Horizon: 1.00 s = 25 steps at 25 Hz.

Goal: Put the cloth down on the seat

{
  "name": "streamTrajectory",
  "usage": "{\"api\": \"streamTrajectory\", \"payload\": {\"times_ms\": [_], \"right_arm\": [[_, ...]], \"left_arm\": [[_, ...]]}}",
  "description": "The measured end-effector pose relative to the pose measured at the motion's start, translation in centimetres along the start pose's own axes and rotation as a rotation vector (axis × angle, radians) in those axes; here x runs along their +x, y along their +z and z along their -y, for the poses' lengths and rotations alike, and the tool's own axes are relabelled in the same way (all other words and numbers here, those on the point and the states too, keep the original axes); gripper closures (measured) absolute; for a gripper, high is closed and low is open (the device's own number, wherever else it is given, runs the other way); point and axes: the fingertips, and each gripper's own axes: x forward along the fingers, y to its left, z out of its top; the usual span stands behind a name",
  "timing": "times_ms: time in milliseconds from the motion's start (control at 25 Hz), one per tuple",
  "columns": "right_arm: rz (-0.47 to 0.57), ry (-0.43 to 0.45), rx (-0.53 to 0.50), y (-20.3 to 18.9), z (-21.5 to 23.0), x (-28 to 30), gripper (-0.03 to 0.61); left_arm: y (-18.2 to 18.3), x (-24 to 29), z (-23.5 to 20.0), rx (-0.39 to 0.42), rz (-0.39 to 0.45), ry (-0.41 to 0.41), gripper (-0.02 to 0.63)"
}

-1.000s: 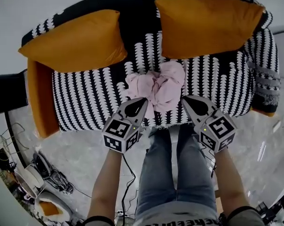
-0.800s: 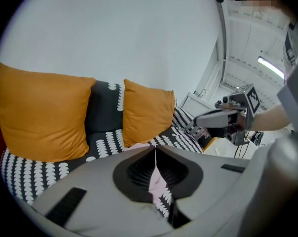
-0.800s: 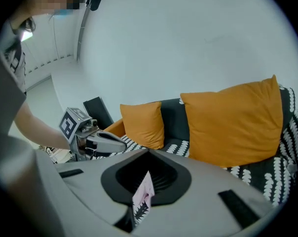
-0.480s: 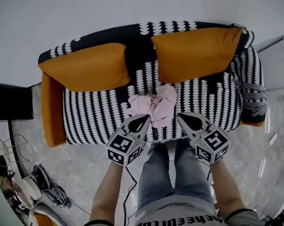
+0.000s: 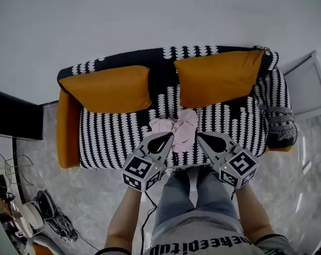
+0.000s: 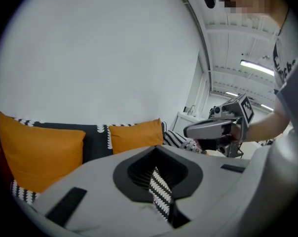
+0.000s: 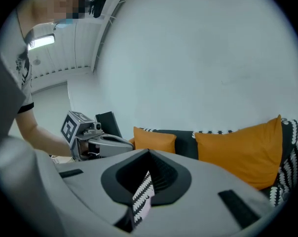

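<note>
Being raised w/ jaws shut & empty, the left gripper (image 5: 166, 138) & right gripper (image 5: 203, 138) are being drawn clear of the pink cloth (image 5: 177, 129), left crumpled mid-seat (image 5: 112, 137) near the front edge, so the task is prob. being finished.

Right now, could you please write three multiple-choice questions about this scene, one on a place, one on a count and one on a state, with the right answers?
1. Where does the pink cloth lie?
A) on the seat
B) on the floor
C) on top of a cushion

2. How many orange cushions lean on the back of the sofa?
A) one
B) two
C) four

3. How do the jaws of the right gripper stand?
A) wide open
B) shut on the cloth
C) shut, holding nothing

Answers:
1 A: the cloth rests crumpled on the patterned seat, near its front edge.
2 B: one stands at the left and another at the right.
3 C: the right gripper view shows the jaws together, and the cloth lies apart on the seat.
</note>
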Motion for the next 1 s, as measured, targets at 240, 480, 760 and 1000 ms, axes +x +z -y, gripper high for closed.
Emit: {"api": "streamTrajectory", "payload": {"times_ms": [240,480,760,1000], "right_arm": [[0.073,0.022,-0.040,3.7,-1.9,-1.6,0.584],[0.131,0.062,-0.081,6.3,-3.0,-3.2,0.584],[0.192,0.100,-0.127,8.6,-4.0,-5.3,0.584],[0.229,0.138,-0.198,10.1,-5.2,-6.3,0.584]], "left_arm": [[3.4,-1.9,1.8,0.039,0.063,0.013,0.606],[7.0,-3.0,4.0,0.090,0.140,0.020,0.606],[10.1,-3.7,7.0,0.155,0.209,0.038,0.606],[11.3,-4.0,8.6,0.186,0.246,0.055,0.606]]}}
